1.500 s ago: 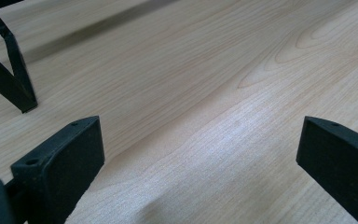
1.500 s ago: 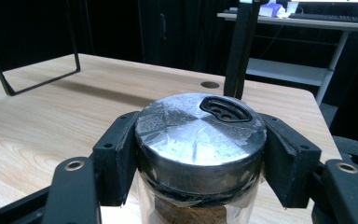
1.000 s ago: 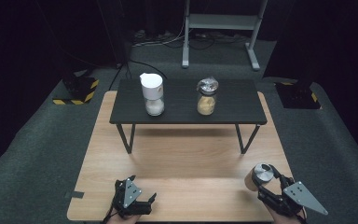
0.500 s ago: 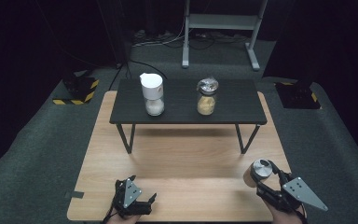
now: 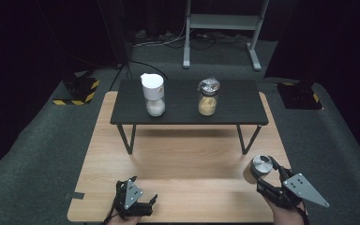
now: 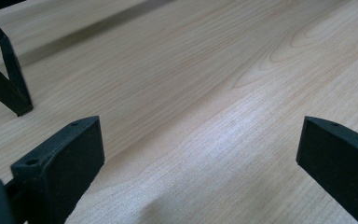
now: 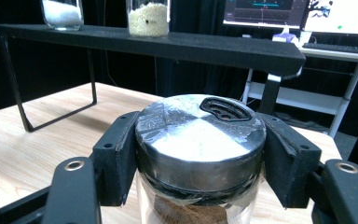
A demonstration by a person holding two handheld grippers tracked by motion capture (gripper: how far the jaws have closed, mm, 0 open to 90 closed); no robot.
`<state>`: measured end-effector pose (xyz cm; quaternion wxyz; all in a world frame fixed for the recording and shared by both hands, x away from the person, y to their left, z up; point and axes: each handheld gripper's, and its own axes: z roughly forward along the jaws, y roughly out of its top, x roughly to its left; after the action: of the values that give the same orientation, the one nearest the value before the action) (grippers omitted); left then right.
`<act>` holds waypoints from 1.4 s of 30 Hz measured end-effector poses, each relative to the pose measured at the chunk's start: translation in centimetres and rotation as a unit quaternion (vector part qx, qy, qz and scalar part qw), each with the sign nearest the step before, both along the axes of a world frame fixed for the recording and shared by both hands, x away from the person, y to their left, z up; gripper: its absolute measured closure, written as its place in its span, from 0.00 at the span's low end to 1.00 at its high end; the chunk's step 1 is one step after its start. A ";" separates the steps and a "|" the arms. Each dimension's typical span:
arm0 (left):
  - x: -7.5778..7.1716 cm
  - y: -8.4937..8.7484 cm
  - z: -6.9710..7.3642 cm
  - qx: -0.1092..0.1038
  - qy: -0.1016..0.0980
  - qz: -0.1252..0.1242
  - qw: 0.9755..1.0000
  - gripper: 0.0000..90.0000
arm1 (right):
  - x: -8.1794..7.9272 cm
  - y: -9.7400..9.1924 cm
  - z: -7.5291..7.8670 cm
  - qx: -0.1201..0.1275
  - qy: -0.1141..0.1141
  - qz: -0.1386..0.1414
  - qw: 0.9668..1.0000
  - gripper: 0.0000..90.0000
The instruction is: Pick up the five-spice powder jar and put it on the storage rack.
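A glass jar (image 7: 200, 140) with a shiny metal lid and brown contents sits between the jaws of my right gripper (image 7: 200, 158), which is shut on the lid from both sides. From above, that jar (image 5: 249, 174) and the right gripper (image 5: 263, 167) are at the wooden table's near right corner. My left gripper (image 5: 136, 200) rests at the near left edge. In its own view the left gripper (image 6: 200, 135) stands open, with bare wood between the jaws.
A low black bench (image 5: 234, 115) stands across the far half of the wooden table (image 5: 187, 159). It carries a white-capped jar of white grains (image 5: 153, 96) and a metal-lidded jar of beige grains (image 5: 208, 98). Dark carpet surrounds the table.
The right gripper and its jar have shifted slightly away from the near edge. The left gripper has stayed in place.
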<state>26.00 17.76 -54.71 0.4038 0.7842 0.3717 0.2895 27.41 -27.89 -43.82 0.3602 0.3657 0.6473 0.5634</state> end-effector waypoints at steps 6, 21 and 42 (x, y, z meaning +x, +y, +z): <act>0.0 0.0 0.0 0.000 0.000 0.000 1.000 0.01 | 0.2 0.4 0.8 0.000 -0.007 0.005 1.000 0.38; 0.0 0.0 0.0 0.000 0.000 -0.003 1.000 0.01 | 0.9 1.3 2.8 0.000 -0.019 0.013 1.000 0.38; 0.0 0.1 0.0 -0.005 0.001 -0.006 1.000 0.01 | 2.3 2.7 4.6 0.006 -0.039 0.020 0.999 0.38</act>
<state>26.01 17.88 -54.69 0.4085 0.7848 0.3693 0.2844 29.73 -25.22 -39.25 0.3712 0.3324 0.6370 0.5881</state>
